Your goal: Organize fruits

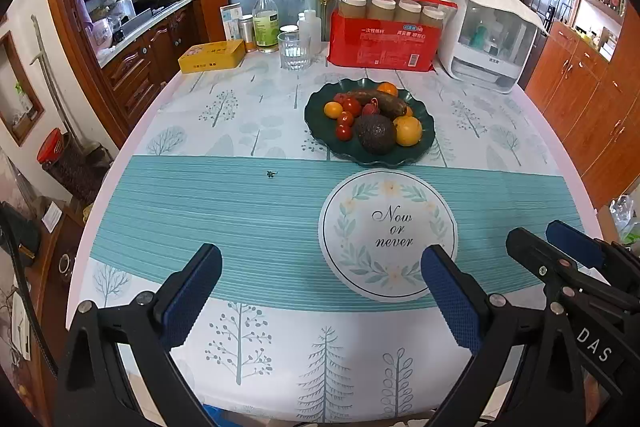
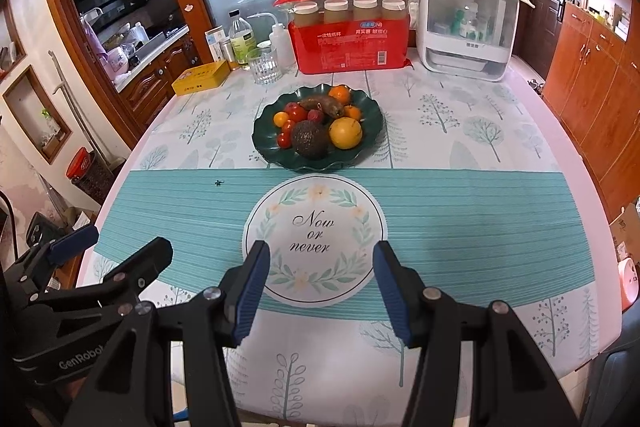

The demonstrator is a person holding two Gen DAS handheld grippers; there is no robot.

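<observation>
A dark green scalloped plate (image 1: 320,125) (image 2: 264,143) sits mid-table and holds an avocado (image 1: 375,133) (image 2: 310,139), a yellow-orange fruit (image 1: 408,131) (image 2: 345,133), a brown sweet potato (image 1: 380,101), oranges, a lychee and several small tomatoes (image 1: 345,119). A white round plate (image 1: 388,233) (image 2: 314,239) reading "Now or never" lies empty in front of it. My left gripper (image 1: 320,291) is open and empty, near the front edge, left of the white plate. My right gripper (image 2: 322,291) is open and empty over the white plate's near rim.
Along the table's far side stand a yellow tin (image 1: 211,56), a bottle (image 1: 265,21), a glass (image 1: 294,50), a red package of cups (image 1: 384,27) and a white appliance (image 1: 490,35). Wooden cabinets flank both sides.
</observation>
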